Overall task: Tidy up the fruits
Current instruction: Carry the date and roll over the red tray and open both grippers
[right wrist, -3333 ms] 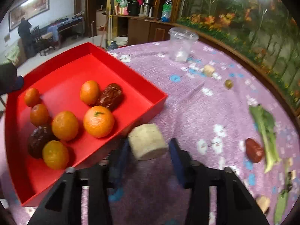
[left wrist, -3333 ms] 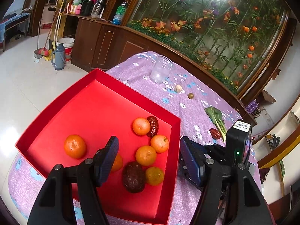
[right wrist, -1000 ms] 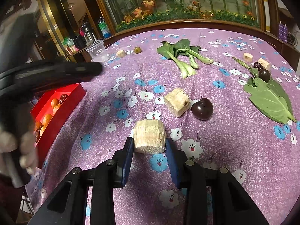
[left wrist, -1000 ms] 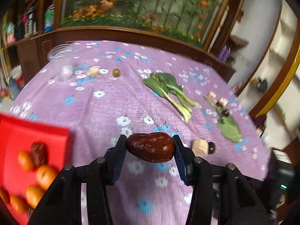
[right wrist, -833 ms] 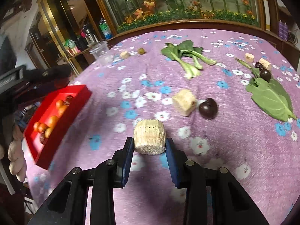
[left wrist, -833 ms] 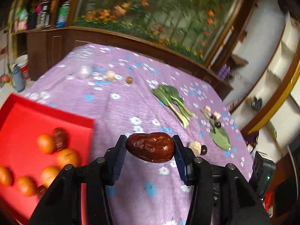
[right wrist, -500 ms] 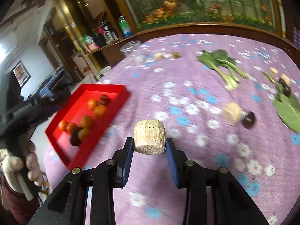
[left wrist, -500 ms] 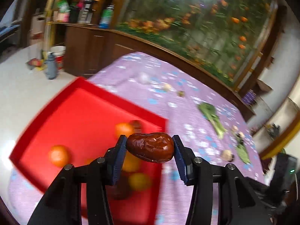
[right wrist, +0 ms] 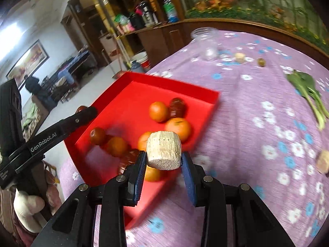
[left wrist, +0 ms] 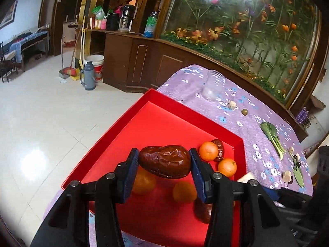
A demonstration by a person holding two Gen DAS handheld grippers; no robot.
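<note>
My left claw (left wrist: 164, 165) grips a wrinkled brown date (left wrist: 164, 161) above the red tray (left wrist: 164, 123) of oranges (left wrist: 208, 151). My right claw (right wrist: 163, 165) clamps a pale cut chunk (right wrist: 164, 152) over the tray's near edge, on the purple-clothed desk (right wrist: 257, 113).

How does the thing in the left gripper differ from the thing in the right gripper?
The left gripper holds a dark red, wrinkled, glossy date; the right gripper holds a pale, fibrous, flat-cut chunk. The date is oblong, the chunk stubby. Both are clamped above the red tray.
</note>
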